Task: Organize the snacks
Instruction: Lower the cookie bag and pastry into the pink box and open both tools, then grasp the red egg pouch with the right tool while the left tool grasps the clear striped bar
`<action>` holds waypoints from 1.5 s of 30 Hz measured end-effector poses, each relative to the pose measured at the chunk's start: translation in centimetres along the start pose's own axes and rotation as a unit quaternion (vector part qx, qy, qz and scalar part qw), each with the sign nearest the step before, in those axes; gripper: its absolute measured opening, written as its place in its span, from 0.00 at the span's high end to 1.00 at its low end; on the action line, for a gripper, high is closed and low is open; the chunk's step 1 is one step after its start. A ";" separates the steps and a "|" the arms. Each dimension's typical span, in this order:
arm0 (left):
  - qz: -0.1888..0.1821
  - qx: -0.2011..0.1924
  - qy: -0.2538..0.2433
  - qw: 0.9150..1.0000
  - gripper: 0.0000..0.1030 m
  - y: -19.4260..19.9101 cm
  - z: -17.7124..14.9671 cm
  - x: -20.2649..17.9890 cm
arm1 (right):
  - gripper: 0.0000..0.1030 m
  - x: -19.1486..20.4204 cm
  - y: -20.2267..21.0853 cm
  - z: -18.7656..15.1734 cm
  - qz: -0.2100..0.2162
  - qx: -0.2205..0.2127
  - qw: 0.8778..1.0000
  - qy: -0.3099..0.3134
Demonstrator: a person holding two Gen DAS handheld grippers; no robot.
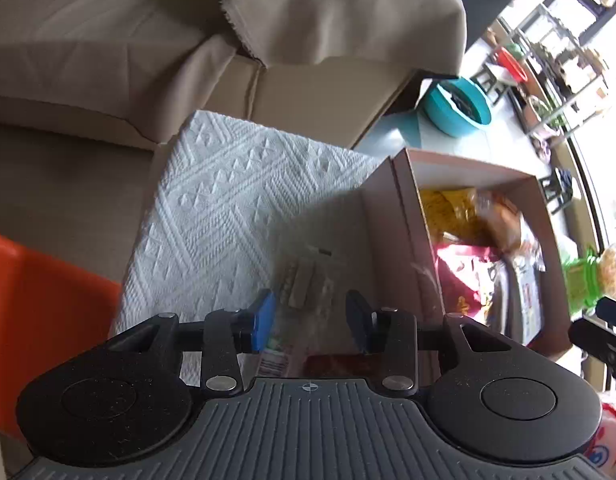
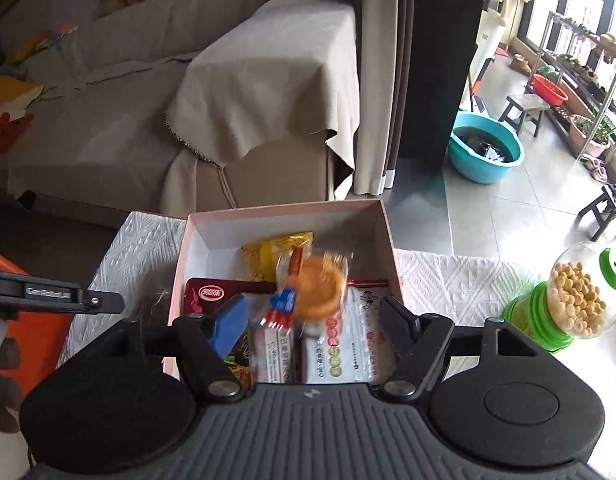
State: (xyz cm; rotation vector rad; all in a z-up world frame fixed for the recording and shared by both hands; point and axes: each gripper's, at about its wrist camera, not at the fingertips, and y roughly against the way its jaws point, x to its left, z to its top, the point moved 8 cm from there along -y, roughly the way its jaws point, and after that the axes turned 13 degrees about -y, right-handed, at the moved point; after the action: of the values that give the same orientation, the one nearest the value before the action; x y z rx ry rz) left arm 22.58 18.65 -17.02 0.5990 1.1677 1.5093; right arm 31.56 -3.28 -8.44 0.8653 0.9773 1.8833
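Snacks fill the pink box (image 2: pixel 382 232) under my right tongs (image 2: pixel 316 320), which stand open over it; a clear-wrapped round cake (image 2: pixel 322 288), blurred, sits between and just ahead of their tips, touching neither, so it looks freshly let go to join the packets below. My left tongs (image 1: pixel 310 318) stand beside the box's wall, over the white cloth (image 1: pixel 212 208), with a transparent packet of biscuits (image 1: pixel 298 288) between them; whether they pinch it I cannot tell.
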 end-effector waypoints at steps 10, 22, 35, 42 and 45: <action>0.029 0.033 -0.107 0.993 0.59 -3.8 1.4 -1.5 | 0.29 4.3 -1.4 -10.5 0.031 0.116 0.993 0.004; -0.023 0.070 -0.220 0.973 0.63 -0.4 -6.9 -2.9 | 0.29 7.6 -4.9 -13.6 0.032 0.161 0.986 0.035; -0.048 0.090 -0.107 0.989 0.63 1.5 -9.5 0.6 | 0.20 11.6 -8.0 -15.1 0.047 0.145 0.975 0.163; -0.010 0.107 -0.125 0.986 0.55 0.8 -8.9 -1.1 | 0.21 7.6 -6.6 -16.8 0.004 0.165 0.976 0.143; 0.004 0.106 -0.115 0.988 0.55 0.6 -8.8 -1.5 | 0.15 6.1 -6.2 -17.2 -0.004 0.164 0.978 0.125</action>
State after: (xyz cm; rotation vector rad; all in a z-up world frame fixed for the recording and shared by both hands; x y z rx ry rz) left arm 15.23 14.13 -19.60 0.8976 1.1535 1.2920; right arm 16.80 -0.82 -20.61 0.8211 1.4750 1.8833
